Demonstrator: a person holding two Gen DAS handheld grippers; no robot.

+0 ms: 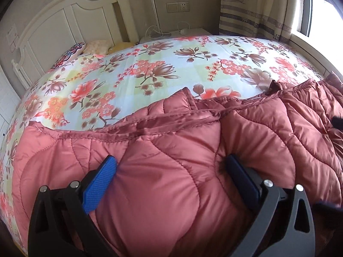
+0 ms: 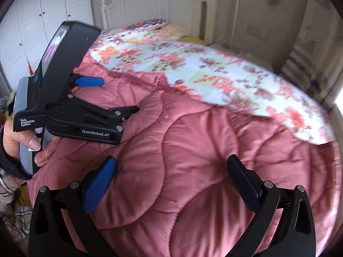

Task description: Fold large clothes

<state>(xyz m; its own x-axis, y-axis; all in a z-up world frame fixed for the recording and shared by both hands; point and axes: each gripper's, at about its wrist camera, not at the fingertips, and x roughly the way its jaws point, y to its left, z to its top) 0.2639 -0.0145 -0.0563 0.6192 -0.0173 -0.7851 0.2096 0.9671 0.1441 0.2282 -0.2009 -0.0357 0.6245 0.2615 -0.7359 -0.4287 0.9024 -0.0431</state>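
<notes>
A large pink-red quilted padded coat (image 1: 171, 150) lies spread over the near side of a bed with a floral sheet (image 1: 150, 64). My left gripper (image 1: 171, 167) is open, its blue fingers (image 1: 100, 182) pressed down on the padding, with a bulge of coat between them. In the right wrist view the coat (image 2: 193, 160) fills the foreground. My right gripper (image 2: 171, 167) is open just above or on it. The left gripper also shows there at the left (image 2: 90, 81), held in a hand and resting on the coat's left part.
A white headboard (image 1: 53, 32) and pillows (image 1: 85, 47) are at the bed's far end. A bedside table with cables (image 1: 171, 32), a curtain (image 1: 257, 6) and a bright window (image 1: 321, 17) are to the right. White wardrobe doors (image 2: 42, 17) stand left.
</notes>
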